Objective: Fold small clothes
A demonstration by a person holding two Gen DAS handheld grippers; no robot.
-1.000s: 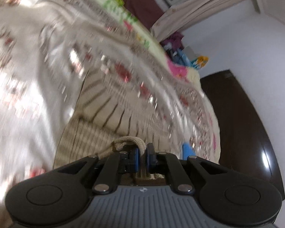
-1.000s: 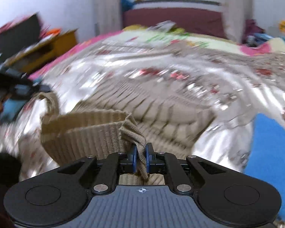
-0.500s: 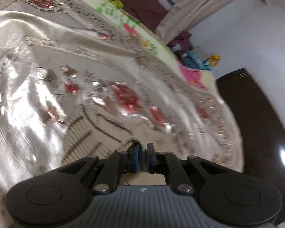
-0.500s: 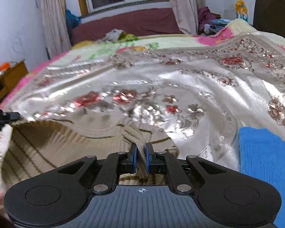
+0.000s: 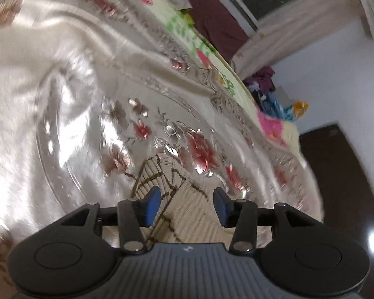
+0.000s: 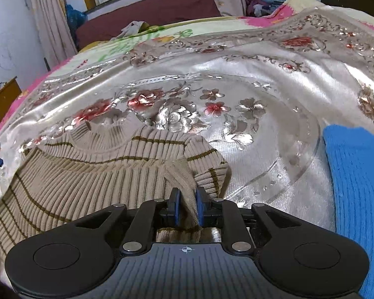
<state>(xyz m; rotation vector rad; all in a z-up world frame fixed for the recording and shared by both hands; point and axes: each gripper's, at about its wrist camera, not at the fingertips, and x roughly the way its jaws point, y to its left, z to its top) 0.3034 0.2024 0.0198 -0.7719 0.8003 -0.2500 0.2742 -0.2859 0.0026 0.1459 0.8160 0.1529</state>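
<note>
- Beige ribbed sweater (image 6: 92, 174) with thin brown stripes: lies spread flat on the near left part of the bed, collar toward the far side, one sleeve doubled over at its right edge
- Satin bedspread (image 6: 236, 74), silver-white with red and silver flowers: bears the sweater; pink and yellow bedding shows past its far edge
- Blue knit garment (image 6: 356, 174): lies near right on the bedspread, apart from the sweater, and looks already folded
- Left gripper (image 5: 184, 205): jaws have just been opening and stand partly apart, nothing between them; striped knit lies flat below and just beyond the blue pads (image 5: 149, 206)
- Right gripper (image 6: 186, 208): jaws have just been opening a little, a gathered tuck of the sweater near the sleeve seam between them, the cloth draping loose, more let go than pinched
- Step in hand, as a judgement: laying the sweater down flat and releasing it, ahead of the first fold
- Next move, as a judgement: free the right jaws fully of the tuck, draw both grippers back without dragging the knit, then take a sleeve or side edge to fold inward
</note>
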